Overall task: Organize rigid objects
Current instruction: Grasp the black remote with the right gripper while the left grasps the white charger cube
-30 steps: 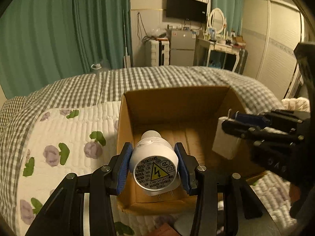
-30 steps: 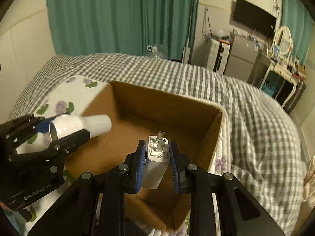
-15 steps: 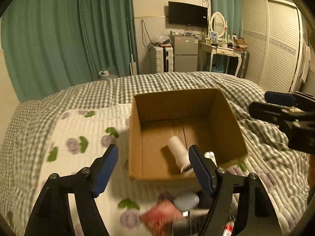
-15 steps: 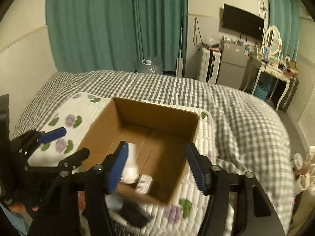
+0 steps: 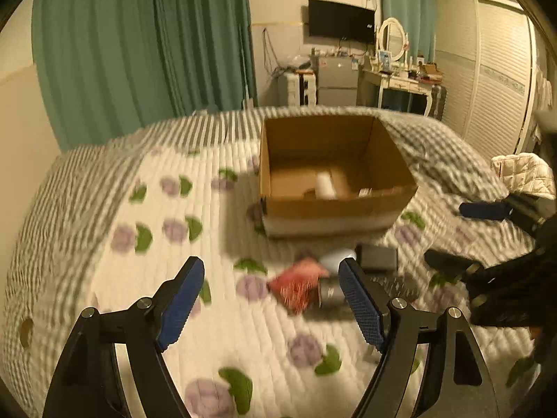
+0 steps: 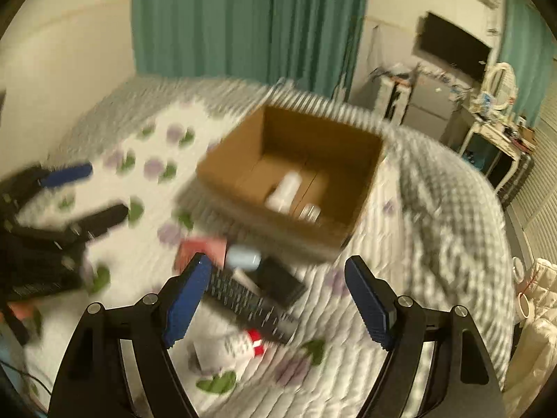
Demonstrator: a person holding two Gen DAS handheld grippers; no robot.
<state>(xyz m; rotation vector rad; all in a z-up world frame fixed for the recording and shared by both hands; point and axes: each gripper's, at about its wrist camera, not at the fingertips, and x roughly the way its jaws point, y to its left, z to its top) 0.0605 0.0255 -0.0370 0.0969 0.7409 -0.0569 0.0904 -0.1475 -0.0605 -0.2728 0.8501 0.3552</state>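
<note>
The cardboard box (image 5: 334, 174) sits on the quilt (image 5: 104, 244), which lies over the bed (image 6: 452, 209). Inside the box, the cylindrical plug unit (image 5: 325, 184) lies on the floor panel, with the charger (image 6: 310, 211) just beside it toward the near right corner. In front of the box, on the quilt, a cluster of items lies close together: a packet (image 5: 299, 284) at the left, a rounded case (image 6: 243, 257) just behind it, a flat device (image 6: 278, 280) to the right, and a remote control (image 6: 250, 304) nearest the cameras. A bottle (image 6: 240, 343) lies in front of the remote. Curtains (image 5: 139, 52) hang behind the bed.
</note>
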